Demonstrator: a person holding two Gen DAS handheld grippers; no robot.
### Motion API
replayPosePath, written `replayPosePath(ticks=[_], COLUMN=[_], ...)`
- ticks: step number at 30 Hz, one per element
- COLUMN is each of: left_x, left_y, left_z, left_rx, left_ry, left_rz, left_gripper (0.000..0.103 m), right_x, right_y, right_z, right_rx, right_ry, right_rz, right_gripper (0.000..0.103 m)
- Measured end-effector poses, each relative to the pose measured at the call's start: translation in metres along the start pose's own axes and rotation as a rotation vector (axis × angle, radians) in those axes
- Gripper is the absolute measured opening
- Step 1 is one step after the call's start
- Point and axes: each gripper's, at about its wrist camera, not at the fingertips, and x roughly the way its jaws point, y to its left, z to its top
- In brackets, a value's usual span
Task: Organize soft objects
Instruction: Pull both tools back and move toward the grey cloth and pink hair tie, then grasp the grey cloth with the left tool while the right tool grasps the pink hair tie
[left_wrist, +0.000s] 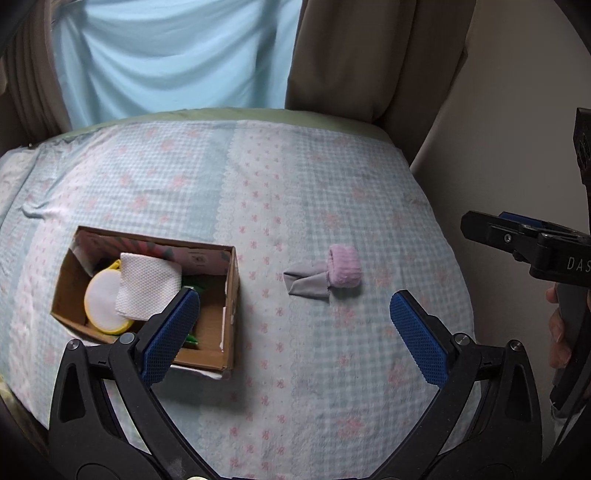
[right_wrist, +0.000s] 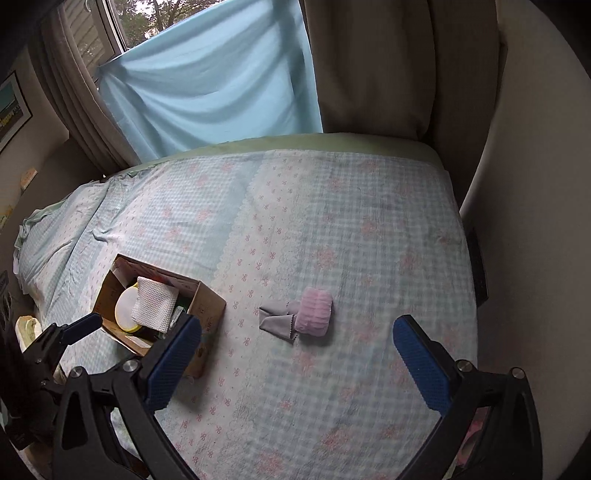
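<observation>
A rolled pink cloth (left_wrist: 345, 266) lies on the bed beside a folded grey cloth (left_wrist: 306, 282); both also show in the right wrist view, pink (right_wrist: 315, 312) and grey (right_wrist: 277, 317). A cardboard box (left_wrist: 231, 291) to their left holds a white textured cloth (left_wrist: 147, 290) and a round yellow-rimmed pad (left_wrist: 101, 301). The box also shows in the right wrist view (right_wrist: 207, 302). My left gripper (left_wrist: 293, 301) is open and empty, above the bed between box and cloths. My right gripper (right_wrist: 297, 328) is open and empty, near the cloths.
The bed has a blue checked cover with pink flowers (left_wrist: 332, 184). A pale blue sheet (right_wrist: 214, 81) and brown curtains (right_wrist: 369, 66) hang behind it. A wall (right_wrist: 535, 221) runs along the bed's right edge. The right gripper shows at the right of the left wrist view (left_wrist: 524, 236).
</observation>
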Motion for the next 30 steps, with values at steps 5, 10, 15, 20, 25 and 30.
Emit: replayPosePath(ticks=[5,10,15,20,25,30], left_x=[0.073,0.158,0.225,0.266,0.287,0.296], left_y=[-0.023,-0.034,-0.039,-0.039,-0.036,-0.032], left_z=[-0.016,-0.031,-0.048,-0.059,-0.062,-0.053], left_rx=[0.046,0.088,0.131,0.181,0.198,0.192], left_ry=[0.040,0.120,0.131,0.093,0.091,0.098], left_rz=[0.032,0.052,0.072,0.104,0.075,0.020], left_gripper=[0.103,0.102,0.100,0.092,0.088,0.081], right_x=[0.062,0.131,0.193,0.232,0.250,0.260], right_y=[-0.027,-0.048,-0.062,-0.068,-0.063,-0.056], right_z=[0.000,-0.004,-0.011,-0.020,-0.025,-0.030], right_rx=[-0.008,0.011,0.028,0.060,0.051,0.017], right_ry=[0.044,0.089,0.129,0.157,0.170,0.184], right_rz=[0.059,0.119,0.160,0.195,0.226,0.215], right_gripper=[0.103,0.102,0.095,0.086,0.076,0.051])
